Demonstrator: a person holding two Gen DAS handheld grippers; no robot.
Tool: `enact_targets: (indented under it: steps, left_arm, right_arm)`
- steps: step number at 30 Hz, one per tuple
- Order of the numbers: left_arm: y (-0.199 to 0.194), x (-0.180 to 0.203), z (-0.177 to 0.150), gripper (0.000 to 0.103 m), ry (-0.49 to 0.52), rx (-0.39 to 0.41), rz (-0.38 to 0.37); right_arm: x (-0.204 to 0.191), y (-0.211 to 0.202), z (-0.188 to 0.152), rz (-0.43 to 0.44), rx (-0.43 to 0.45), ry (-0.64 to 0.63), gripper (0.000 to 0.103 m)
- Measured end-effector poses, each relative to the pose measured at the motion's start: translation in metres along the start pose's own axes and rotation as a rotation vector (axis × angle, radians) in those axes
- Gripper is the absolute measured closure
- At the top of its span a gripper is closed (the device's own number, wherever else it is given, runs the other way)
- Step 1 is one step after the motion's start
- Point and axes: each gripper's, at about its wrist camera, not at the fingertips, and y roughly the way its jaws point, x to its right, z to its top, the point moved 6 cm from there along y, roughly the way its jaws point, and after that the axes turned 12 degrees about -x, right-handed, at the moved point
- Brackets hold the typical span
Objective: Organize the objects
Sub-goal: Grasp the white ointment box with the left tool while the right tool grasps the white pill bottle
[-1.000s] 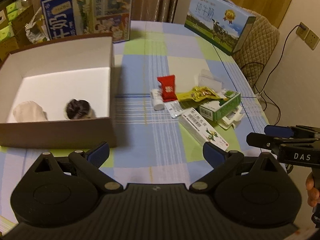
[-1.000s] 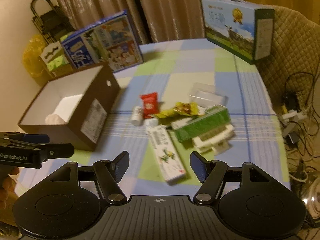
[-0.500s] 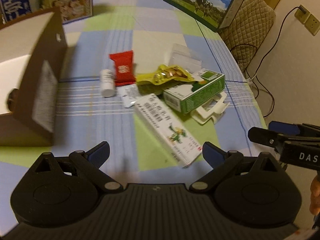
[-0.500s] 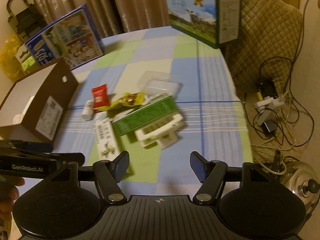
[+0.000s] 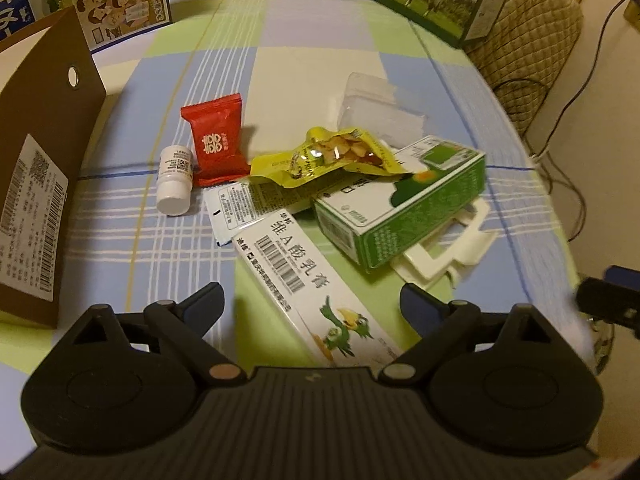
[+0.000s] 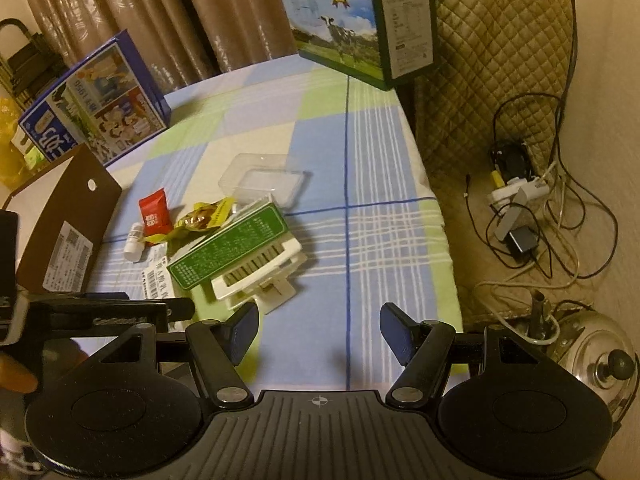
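Since the earlier frames, both wrist views are swinging rightward and closer: the brown cardboard box (image 5: 38, 184) is sliding to the left edge, its white interior no longer showing, while the pile of small goods is filling the centre.

Left gripper (image 5: 310, 306): jaws standing wide apart, holding nothing, hovering over the near end of the long white carton with a barcode and a green cartoon bird (image 5: 316, 280).

Right gripper (image 6: 320, 332): jaws likewise spread, holding nothing, hanging above bare checked tablecloth in blue, green and cream (image 6: 360, 240), to the right of the pile.

Items lying loose on the cloth, all outside the brown box:
- glossy red foil sachet (image 5: 216, 140), pillow-shaped, crimped ends;
- small white plastic bottle (image 5: 174, 180), lying on its side, touching the sachet;
- crinkled yellow transparent-window snack packet (image 5: 328, 156), resting on the green-and-white rectangular carton (image 5: 404, 208);
- cream plastic slotted frame (image 5: 444, 256), partly under that carton;
- clear plastic lidded tray (image 6: 264, 178), behind the pile;
- flat white printed sachet (image 5: 232, 212), beside the long carton.

Two large printed milk cases are standing at the far table edge: blue (image 6: 92, 100) and green-sided with a cow picture (image 6: 352, 28).
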Motion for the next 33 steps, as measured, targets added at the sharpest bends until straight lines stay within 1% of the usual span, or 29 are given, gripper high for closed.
enact_targets:
  steps: [2,4,7,10,11,15,21,22,23,28,33]
  left_arm:
    - [0.004,-0.002,0.001,0.015,-0.003,0.000,0.011]
    - [0.006,-0.006,0.001,0.022,-0.005,0.005,0.018]
    - [0.005,-0.015,-0.002,0.030,-0.018,0.012,0.004]
    - [0.004,-0.027,-0.007,0.059,-0.027,0.012,0.004]
    - [0.005,-0.031,-0.010,0.064,-0.030,0.009,0.002]
    - [0.000,-0.044,-0.019,0.065,-0.012,0.016,0.033]
    - [-0.002,-0.047,-0.021,0.065,0.029,0.021,0.036]
    - [-0.002,-0.046,-0.021,0.070,0.040,0.026,0.036]
    - [-0.003,-0.045,-0.021,0.070,0.046,0.032,0.035]
    - [-0.007,-0.048,-0.032,0.070,0.041,0.039,0.011]
    - [-0.025,-0.066,-0.051,0.070,0.019,0.059,0.028]
  right_arm:
    - [0.004,0.001,0.000,0.003,-0.003,0.004,0.038]
    - [0.006,0.002,0.000,0.005,-0.007,0.009,0.038]
    - [0.008,0.004,0.000,0.009,-0.010,0.013,0.038]
    - [0.009,0.005,0.000,0.012,-0.012,0.015,0.038]
    - [0.009,0.006,0.001,0.013,-0.012,0.016,0.038]
    - [0.010,0.007,0.002,0.015,-0.014,0.017,0.038]
    - [0.012,0.009,0.002,0.015,-0.020,0.020,0.038]
    - [0.012,0.009,0.002,0.017,-0.020,0.019,0.038]
    - [0.012,0.009,0.002,0.019,-0.020,0.018,0.038]
    - [0.005,0.012,0.002,0.030,-0.025,0.004,0.038]
    - [-0.008,0.014,0.005,0.058,-0.021,-0.017,0.038]
